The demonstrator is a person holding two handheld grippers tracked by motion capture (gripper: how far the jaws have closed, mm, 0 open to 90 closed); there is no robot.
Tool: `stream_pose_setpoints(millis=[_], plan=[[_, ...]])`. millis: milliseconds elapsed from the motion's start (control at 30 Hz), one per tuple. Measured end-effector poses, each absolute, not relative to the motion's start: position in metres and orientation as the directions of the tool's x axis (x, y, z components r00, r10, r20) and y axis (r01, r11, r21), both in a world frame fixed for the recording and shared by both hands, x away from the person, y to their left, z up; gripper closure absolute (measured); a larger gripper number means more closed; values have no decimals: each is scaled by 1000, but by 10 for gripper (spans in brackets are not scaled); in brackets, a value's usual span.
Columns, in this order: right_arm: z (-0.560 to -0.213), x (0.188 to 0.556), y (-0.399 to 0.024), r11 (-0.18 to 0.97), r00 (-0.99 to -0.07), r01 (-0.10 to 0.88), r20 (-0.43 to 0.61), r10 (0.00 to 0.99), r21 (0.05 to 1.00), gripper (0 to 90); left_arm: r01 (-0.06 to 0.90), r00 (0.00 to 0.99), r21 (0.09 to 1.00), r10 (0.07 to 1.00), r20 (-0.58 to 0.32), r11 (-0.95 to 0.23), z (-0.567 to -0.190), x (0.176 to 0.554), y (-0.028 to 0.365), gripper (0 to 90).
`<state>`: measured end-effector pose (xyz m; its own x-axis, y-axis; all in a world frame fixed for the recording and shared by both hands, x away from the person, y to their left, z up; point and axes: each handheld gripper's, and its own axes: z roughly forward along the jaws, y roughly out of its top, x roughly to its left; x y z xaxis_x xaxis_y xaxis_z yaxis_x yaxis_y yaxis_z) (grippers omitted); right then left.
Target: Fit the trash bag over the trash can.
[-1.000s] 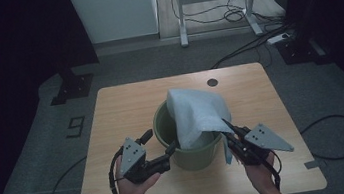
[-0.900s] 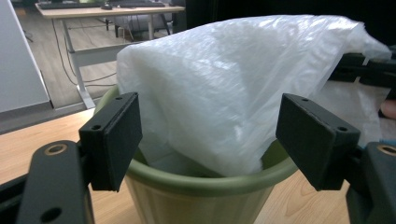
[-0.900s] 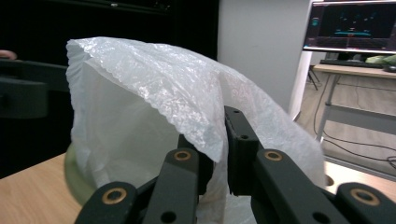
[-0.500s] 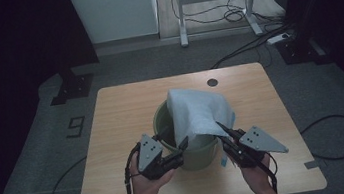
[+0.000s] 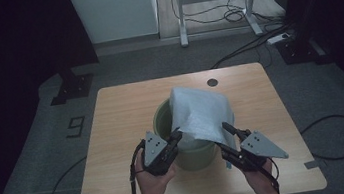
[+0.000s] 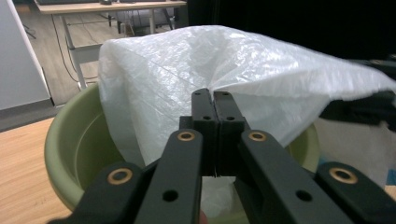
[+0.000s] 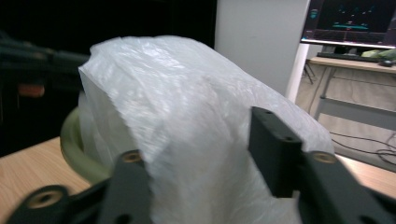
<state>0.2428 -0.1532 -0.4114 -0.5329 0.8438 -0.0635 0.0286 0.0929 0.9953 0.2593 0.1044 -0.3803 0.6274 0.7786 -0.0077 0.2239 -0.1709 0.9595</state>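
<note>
While a white plastic bag [image 5: 201,115] stands draped over a green bucket [image 5: 187,153] at the centre of the frame, on the wooden table [image 5: 117,119], the work looks to be lining the bucket with it. The left claw [image 5: 175,138] has just been closing and is clamped on the bag's near edge. The right claw [image 5: 228,129], lower right, has just been opening, its jaws apart with the film between them. Next, I judge, the edge needs pulling over the rim. A "9" [image 5: 76,125] is taped on the floor at left.
</note>
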Motion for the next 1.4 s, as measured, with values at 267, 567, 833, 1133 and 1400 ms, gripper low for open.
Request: stream_pose_setpoints(millis=[267,567,833,1133,1400], plan=[[-426,229,-162,87,-490,62,-45,871,994,358,212,639,967,769,-27,-142,-379,259,111,900],[-434,226,-169,85,-470,100,-28,882,991,323,211,654,974,752,-80,-80,-373,261,122,900],[-448,228,-175,89,-453,158,-8,891,983,325,211,644,977,755,-123,-20,-367,262,138,900],[-454,238,-191,49,-468,212,58,882,976,716,229,621,973,765,-169,29,-369,263,160,900],[-443,250,-203,72,-464,180,20,885,981,882,238,596,970,783,-178,39,-371,262,178,900]])
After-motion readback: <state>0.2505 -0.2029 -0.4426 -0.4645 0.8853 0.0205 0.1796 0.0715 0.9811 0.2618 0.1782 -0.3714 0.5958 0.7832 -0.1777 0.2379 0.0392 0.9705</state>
